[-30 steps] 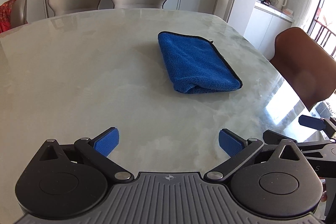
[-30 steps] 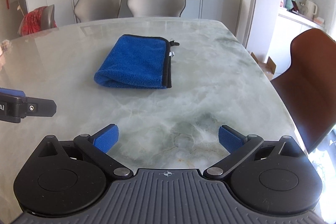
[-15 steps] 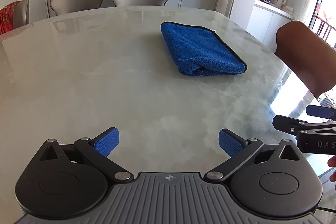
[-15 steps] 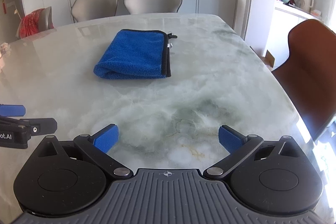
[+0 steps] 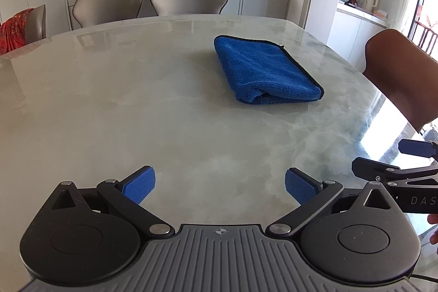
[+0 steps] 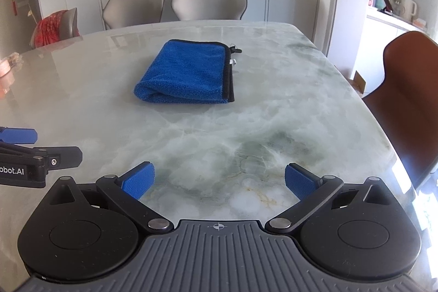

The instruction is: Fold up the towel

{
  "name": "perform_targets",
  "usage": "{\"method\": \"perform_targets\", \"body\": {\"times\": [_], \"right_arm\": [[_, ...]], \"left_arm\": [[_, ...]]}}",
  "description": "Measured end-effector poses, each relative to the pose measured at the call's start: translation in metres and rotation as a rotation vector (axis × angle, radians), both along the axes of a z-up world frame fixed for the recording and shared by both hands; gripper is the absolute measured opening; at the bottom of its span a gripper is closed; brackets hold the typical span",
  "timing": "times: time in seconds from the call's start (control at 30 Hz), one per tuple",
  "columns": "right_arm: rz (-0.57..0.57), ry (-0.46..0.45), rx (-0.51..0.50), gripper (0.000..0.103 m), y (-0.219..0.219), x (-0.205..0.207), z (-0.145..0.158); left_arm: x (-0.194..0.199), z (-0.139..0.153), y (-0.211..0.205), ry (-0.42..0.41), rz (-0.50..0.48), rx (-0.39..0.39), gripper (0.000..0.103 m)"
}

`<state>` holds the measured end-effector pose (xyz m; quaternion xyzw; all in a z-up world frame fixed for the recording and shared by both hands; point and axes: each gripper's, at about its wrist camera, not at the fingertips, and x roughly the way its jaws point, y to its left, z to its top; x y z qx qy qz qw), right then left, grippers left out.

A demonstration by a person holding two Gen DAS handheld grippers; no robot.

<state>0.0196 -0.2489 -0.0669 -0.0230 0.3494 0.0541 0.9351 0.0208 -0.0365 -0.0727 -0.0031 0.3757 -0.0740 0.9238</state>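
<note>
Blue towel (image 6: pixel 189 73) lies folded into a compact rectangle on the marble worktop (image 6: pixel 246 127), black-trimmed edges stacked along one long side, rolled fold on the other; looks like the fold is done, w/ edges lined up so it sits flat. Left hand-held gripper (image 5: pixel 217 186) hangs low over the near part of the worktop, jaws spread wide, nothing between them. Right hand-held gripper (image 6: pixel 217 184) likewise: jaws apart, empty, well short of the towel. Both sit side by side near the worktop edge, prob. parked clear so the towel isn't disturbed.
</note>
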Motion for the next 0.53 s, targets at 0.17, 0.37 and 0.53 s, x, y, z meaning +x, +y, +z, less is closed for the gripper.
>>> {"method": "perform_targets", "body": {"times": [0.17, 0.37, 0.53], "right_arm": [[0.003, 0.001, 0.003, 0.102, -0.0002, -0.0006, 0.0004], [0.001, 0.008, 0.007, 0.102, -0.0018, -0.0011, 0.0002], [-0.003, 0.011, 0.013, 0.102, -0.0036, -0.0004, -0.0001]], "left_arm": [[-0.0010, 0.0004, -0.0036, 0.005, -0.019, 0.009, 0.103], [0.0010, 0.0014, -0.0030, 0.010, -0.009, -0.005, 0.103], [-0.0004, 0.0029, -0.0054, -0.002, -0.008, 0.020, 0.103]]}}
